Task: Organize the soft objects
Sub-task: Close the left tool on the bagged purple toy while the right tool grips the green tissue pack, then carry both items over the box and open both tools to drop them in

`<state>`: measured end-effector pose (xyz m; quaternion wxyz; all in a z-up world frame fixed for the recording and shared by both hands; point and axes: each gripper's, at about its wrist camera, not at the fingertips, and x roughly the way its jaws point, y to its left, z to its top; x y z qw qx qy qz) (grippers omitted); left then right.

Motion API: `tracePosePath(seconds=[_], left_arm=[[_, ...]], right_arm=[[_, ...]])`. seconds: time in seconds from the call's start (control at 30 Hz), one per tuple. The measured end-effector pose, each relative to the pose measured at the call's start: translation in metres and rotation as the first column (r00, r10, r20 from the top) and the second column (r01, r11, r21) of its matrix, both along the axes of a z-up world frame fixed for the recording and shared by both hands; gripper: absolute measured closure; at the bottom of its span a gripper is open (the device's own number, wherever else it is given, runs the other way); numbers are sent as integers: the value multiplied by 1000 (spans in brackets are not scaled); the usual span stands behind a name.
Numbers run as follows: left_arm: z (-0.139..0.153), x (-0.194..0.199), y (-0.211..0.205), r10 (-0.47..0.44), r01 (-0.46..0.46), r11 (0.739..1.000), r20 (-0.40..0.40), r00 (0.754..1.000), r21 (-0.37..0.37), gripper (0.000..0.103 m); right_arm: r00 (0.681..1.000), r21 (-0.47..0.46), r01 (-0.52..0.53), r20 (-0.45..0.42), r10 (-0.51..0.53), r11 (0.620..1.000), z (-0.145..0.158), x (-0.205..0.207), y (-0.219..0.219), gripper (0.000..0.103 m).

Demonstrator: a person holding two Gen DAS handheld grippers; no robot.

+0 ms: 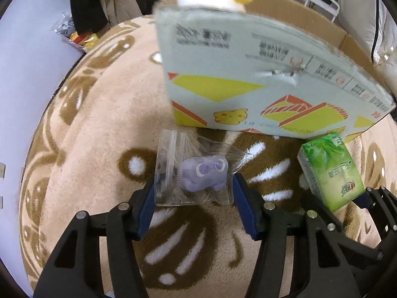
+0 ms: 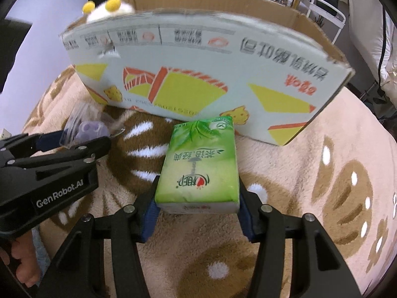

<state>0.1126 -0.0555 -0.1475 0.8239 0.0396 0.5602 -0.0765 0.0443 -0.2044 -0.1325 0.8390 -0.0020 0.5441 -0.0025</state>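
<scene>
Black left gripper (image 1: pixel 193 193) is clenched on a clear bag (image 1: pixel 193 171) with a purple toy (image 1: pixel 203 175) inside, over the plush rug (image 1: pixel 99 124). Right of it, the right gripper (image 2: pixel 197 206) grasps a green tissue pack (image 2: pixel 198 161). Behind both stands an open cardboard box (image 2: pixel 198 74), a white-and-yellow plush (image 2: pixel 109 8) inside.

Clear zip bag (image 1: pixel 193 171) with purple soft toy (image 1: pixel 203 173) — green tissue pack (image 2: pixel 198 164) beside it, both claw-pinched.
</scene>
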Motion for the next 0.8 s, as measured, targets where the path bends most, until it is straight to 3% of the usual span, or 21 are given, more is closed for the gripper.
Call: tracePosePath(seconds=[0.5,0.67,0.8], left_arm=[[58,-34,9,32,-23,998,161,986,-59,45],[86,-50,9,7,11,998,292,956,-60,45],[113,-62,8,-10,45,996,414,910,-76,45]], right_arm=[[989,97,11,144,-25,995,73,-29,-30,47],[976,102,3,215,-25,995,90,-30,-19,47],[958,97,4,285,-32,995,109,-35,-21,47]])
